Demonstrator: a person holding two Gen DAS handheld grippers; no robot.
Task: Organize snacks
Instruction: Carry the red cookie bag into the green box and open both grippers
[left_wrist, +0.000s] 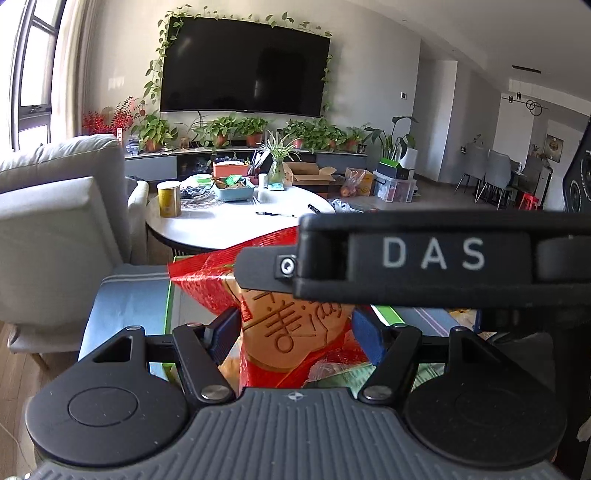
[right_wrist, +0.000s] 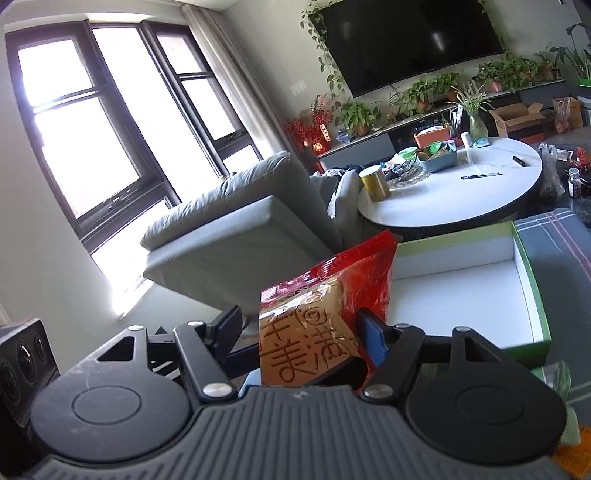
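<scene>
Between both my tongs, red crinkly plastic snack packet with embossed biscuit (right_wrist: 314, 332): left tongs (left_wrist: 291, 328) and right tongs (right_wrist: 299, 332) pinching it; open green-rimmed white box (right_wrist: 461, 291) lies right-forward, nearest right tongs.

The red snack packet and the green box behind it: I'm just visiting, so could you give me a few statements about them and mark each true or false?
1. Both grippers hold a red snack packet. True: the left gripper and the right gripper each grip one.
2. The green box is full of snacks. False: its white inside shows nothing in it.
3. The television is on. False: the screen is dark.
4. A yellow canister stands on the round white table. True.
</scene>
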